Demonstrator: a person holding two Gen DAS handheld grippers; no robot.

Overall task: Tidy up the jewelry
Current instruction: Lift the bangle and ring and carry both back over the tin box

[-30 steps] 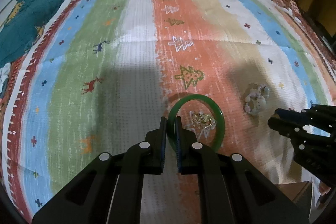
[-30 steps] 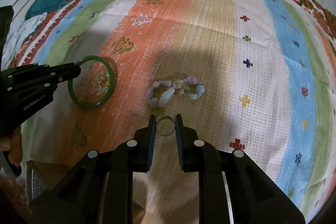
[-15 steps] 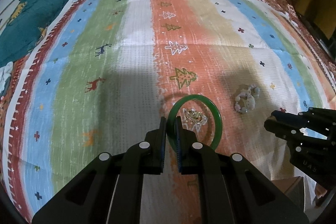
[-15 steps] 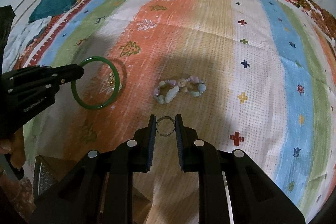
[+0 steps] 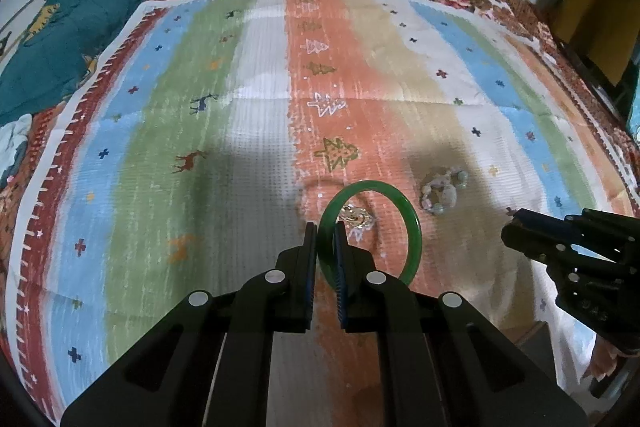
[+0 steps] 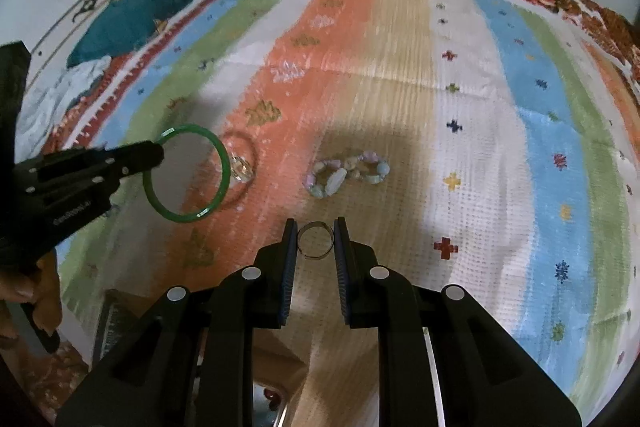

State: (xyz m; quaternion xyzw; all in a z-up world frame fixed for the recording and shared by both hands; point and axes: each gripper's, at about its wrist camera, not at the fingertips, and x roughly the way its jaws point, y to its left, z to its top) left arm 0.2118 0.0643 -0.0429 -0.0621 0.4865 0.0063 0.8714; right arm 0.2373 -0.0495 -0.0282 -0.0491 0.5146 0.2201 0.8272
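The left tool [image 5: 325,239] pinches the green jade bangle [image 5: 412,227] above the striped rug [image 5: 240,131]. The right tool [image 6: 315,243] grips a small metal ring [image 6: 315,246]; a beaded bracelet [image 6: 348,173] lies ahead of it.

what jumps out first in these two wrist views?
The green bangle, pinched at its rim by the left gripper and held above the striped blanket. Next, the small silver ring clamped between the right gripper's jaws. On the blanket between them lie a pastel bead bracelet and a small clear trinket.
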